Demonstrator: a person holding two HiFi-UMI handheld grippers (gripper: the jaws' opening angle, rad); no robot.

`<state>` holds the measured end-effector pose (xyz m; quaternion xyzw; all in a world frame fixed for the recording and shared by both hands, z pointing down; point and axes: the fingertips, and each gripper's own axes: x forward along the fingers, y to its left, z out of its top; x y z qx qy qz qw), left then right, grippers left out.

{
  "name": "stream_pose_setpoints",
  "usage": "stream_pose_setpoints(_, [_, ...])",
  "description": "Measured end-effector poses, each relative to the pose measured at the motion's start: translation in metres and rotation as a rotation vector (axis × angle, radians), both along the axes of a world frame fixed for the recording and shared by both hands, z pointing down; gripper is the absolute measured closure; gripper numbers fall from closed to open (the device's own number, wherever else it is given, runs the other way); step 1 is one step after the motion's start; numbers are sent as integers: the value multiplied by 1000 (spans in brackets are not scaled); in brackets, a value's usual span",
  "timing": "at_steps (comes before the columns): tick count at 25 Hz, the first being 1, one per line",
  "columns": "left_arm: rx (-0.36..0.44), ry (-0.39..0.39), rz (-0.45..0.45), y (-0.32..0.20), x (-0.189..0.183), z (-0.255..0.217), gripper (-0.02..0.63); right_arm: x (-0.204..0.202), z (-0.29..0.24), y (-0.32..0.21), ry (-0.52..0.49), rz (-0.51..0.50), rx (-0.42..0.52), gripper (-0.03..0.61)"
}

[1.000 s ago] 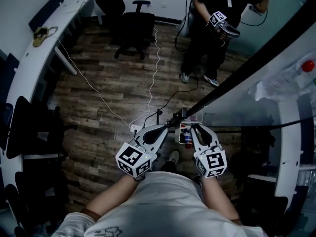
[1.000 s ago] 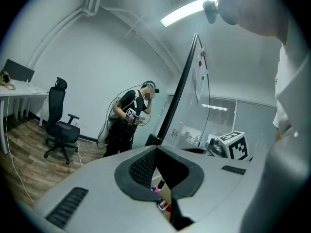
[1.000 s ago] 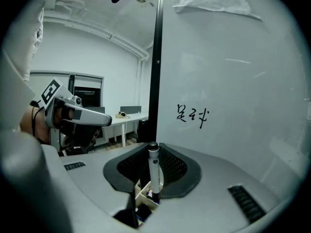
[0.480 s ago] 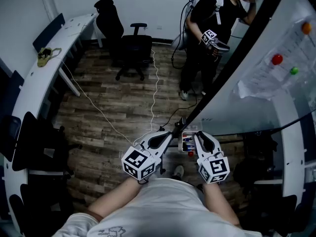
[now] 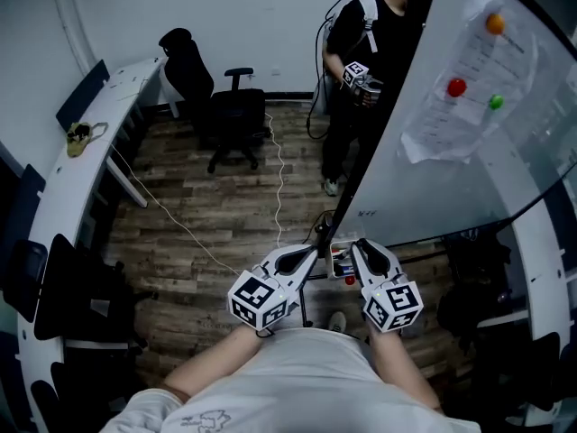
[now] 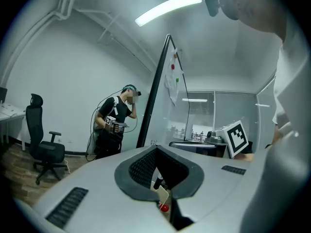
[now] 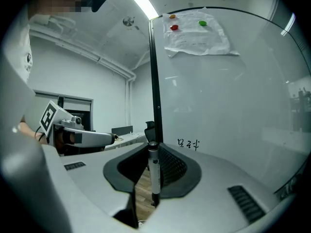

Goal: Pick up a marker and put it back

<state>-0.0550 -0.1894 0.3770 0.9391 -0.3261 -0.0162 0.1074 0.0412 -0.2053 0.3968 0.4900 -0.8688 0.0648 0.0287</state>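
A white-bodied marker with a dark cap [image 7: 154, 174] stands upright between the jaws of my right gripper [image 7: 152, 152], which is shut on it close to the whiteboard [image 7: 233, 106]. In the head view both grippers hover over the small marker tray [image 5: 334, 258] at the board's foot, the right gripper [image 5: 357, 247] on its right and the left gripper [image 5: 308, 254] on its left. My left gripper [image 6: 156, 152] has its jaws together and holds nothing. Through the hollow behind its tips I see part of the tray and a red round piece [image 6: 165, 208].
The whiteboard [image 5: 469, 170] carries a taped paper [image 5: 455, 106] and coloured magnets. A person [image 5: 361, 70] with their own gripper stands at the board's far end. An office chair [image 5: 225, 106], a curved desk [image 5: 81, 170] and a white floor cable [image 5: 279, 179] lie to the left.
The head view has tilted upward, so more of the whiteboard and room shows. Both grippers have stayed at the tray, nearly still.
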Motion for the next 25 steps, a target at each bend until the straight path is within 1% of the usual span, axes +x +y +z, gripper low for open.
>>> stream_pose_setpoints(7, [70, -37, 76, 13, 19, -13, 609, 18, -24, 10, -74, 47, 39, 503])
stream_pose_setpoints(9, [72, -44, 102, 17, 23, -13, 611, 19, -27, 13, -80, 52, 46, 503])
stream_pose_setpoints(11, [57, -34, 118, 20, 25, -12, 611, 19, -27, 16, -83, 53, 44, 503])
stream_pose_setpoints(14, [50, -8, 128, 22, 25, -14, 609, 19, -26, 17, -86, 55, 42, 503])
stream_pose_setpoints(19, [83, -44, 131, 30, 28, -13, 609, 22, -21, 21, -84, 65, 35, 503])
stream_pose_setpoints(25, [61, -38, 132, 26, 36, -8, 609, 32, -17, 21, -82, 74, 26, 503])
